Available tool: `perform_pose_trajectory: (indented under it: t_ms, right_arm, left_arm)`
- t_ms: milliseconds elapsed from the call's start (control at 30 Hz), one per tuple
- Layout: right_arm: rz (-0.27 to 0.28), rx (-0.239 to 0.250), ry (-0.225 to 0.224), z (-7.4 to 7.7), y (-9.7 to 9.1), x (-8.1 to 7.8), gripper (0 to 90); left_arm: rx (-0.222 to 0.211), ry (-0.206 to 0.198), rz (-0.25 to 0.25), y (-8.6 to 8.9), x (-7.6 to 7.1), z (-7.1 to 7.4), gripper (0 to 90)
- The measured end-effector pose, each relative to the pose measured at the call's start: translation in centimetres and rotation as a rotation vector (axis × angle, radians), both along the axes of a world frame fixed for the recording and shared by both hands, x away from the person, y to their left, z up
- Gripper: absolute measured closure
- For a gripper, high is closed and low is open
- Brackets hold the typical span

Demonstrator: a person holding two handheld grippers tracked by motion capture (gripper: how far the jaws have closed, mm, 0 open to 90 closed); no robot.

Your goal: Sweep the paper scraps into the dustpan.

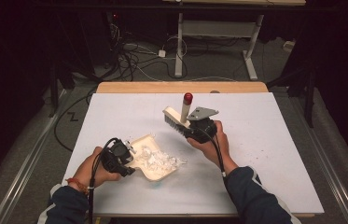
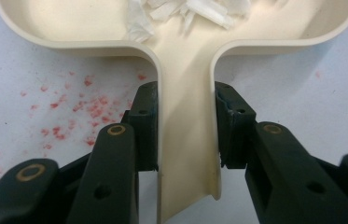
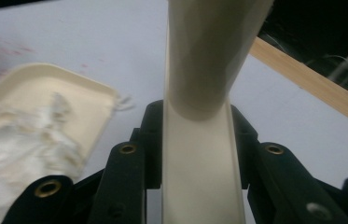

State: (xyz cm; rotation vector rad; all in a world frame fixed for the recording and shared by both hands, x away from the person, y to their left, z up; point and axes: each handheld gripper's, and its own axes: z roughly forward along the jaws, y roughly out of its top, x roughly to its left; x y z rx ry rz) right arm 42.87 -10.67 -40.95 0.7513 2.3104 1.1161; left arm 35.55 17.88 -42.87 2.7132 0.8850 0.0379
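Note:
A cream dustpan (image 1: pixel 155 169) lies on the white table and holds a heap of white paper scraps (image 1: pixel 158 160). My left gripper (image 1: pixel 124 157) is shut on the dustpan's handle (image 2: pixel 186 140), one jaw on each side of it. My right gripper (image 1: pixel 194 128) is shut on a cream hand brush (image 1: pixel 176 120), lifted above the table behind the pan. The brush's handle, with its red tip (image 1: pixel 188 98), points up and away; the dark bristles (image 1: pixel 175 127) face down. In the right gripper view the brush handle (image 3: pixel 204 154) runs up between the jaws, and the dustpan (image 3: pixel 36 102) lies at the left.
The white table sheet (image 1: pixel 265 154) has a wooden edge (image 1: pixel 181 87) at the back. Faint red specks (image 2: pixel 69 112) stain the sheet left of the dustpan's handle. Cables and a desk frame (image 1: pixel 181 42) stand on the floor beyond.

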Motion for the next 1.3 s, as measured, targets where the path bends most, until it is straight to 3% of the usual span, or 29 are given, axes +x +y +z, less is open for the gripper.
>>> perform_pose_trajectory:
  t_ms: [133, 267, 400, 500, 633, 733, 833, 900, 1000, 1133, 1300]
  right_arm:
    - [0.007, -0.084, -0.022, -1.1, 1.2, 1.6, 68.0]
    - [0.062, -0.127, -0.025, -1.9, 3.0, 2.3, 68.0]
    - [0.128, -0.169, -0.023, -2.5, 5.0, 1.9, 68.0]
    - [0.218, -0.219, -0.030, -2.7, 5.8, 1.0, 68.0]
    - [0.284, -0.156, 0.023, -2.4, 5.5, 0.4, 68.0]
    - [0.331, -0.171, 0.012, -2.3, 5.1, -0.4, 68.0]
    - [0.419, -0.123, 0.034, -2.0, 4.2, -1.2, 68.0]
    - [0.428, -0.138, 0.024, -1.9, 4.1, -1.9, 68.0]
    - [0.487, -0.097, 0.029, -1.7, 4.0, -2.8, 68.0]
    - [0.478, -0.088, -0.006, -1.1, 3.8, -3.3, 68.0]
    - [0.345, -0.049, -0.043, 0.2, 1.8, -3.3, 68.0]
  left_arm:
    - [-0.015, 0.006, 0.009, 0.2, 0.0, 0.0, 63.2]
    - [-0.028, 0.021, 0.016, 0.5, 0.2, -0.2, 63.2]
    - [-0.030, 0.026, 0.025, 0.8, 0.3, -0.4, 63.2]
    - [-0.027, 0.033, 0.028, 1.0, 0.3, -0.5, 63.2]
    - [-0.027, 0.040, 0.036, 1.3, 0.2, -0.6, 63.2]
    - [-0.027, 0.040, 0.040, 1.4, 0.2, -0.6, 63.1]
    - [-0.023, 0.041, 0.038, 1.3, 0.2, -0.6, 63.2]
    - [-0.008, 0.041, 0.028, 1.1, 0.1, -0.7, 63.1]
    - [0.002, 0.041, 0.019, 0.8, 0.1, -0.9, 63.0]
    - [0.007, 0.031, -0.001, 0.6, -0.1, -0.8, 63.0]
    - [0.011, 0.032, -0.012, 0.6, -0.2, -0.9, 63.0]
